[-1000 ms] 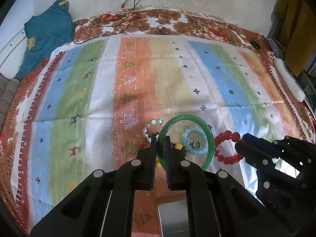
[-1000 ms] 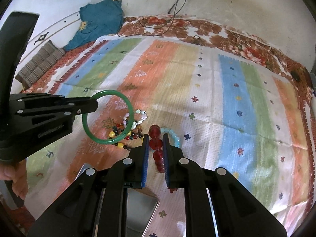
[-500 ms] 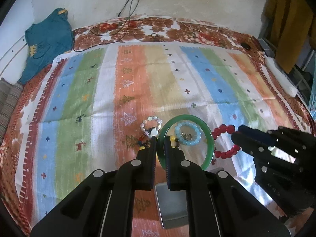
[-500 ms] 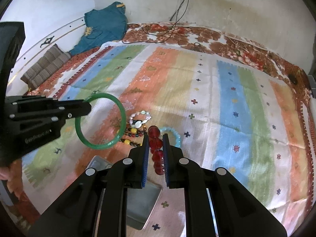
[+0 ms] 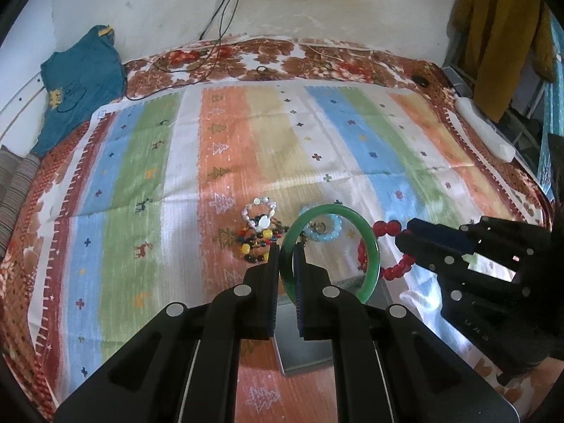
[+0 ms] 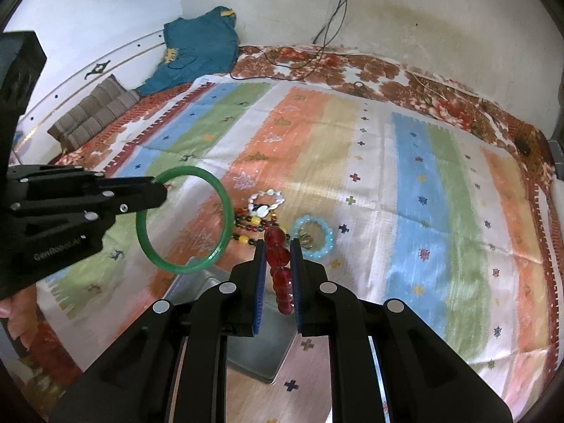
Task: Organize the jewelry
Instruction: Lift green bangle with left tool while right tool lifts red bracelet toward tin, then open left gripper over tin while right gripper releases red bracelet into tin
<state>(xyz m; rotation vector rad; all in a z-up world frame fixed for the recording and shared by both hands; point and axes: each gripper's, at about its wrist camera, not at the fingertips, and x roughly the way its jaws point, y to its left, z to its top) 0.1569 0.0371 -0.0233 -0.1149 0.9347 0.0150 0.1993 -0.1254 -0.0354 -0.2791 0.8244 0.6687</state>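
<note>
Both your grippers have lifted and pulled back since a second ago, so more of the grey tray (image 5: pixel 303 352) now shows under them and the wall socket is in view up top.

Closest in, your left gripper (image 5: pixel 286 257) is clamped tight on the rim of the green bangle (image 5: pixel 370 246), holding it up off the cloth. Your right gripper (image 6: pixel 276 257) is pinched on the red bead bracelet (image 6: pixel 278 264), which hangs between the pads over the tray's edge. Only the right view shows the lettering on the side of the left gripper, which looks like "GenRobot.AI", plus a bit of your hand at the left edge. Only the left view shows the red beads as an open loop beside the bangle.

Just past the tray, still lying on the striped cloth (image 5: pixel 141 162): the multicolour bead strand (image 6: pixel 252 227), the white pearly bracelet (image 6: pixel 266 199) and the pale blue bead bracelet (image 6: pixel 313 236) with something small inside it.

Further back there's a teal garment (image 6: pixel 197 53) by the wall.
</note>
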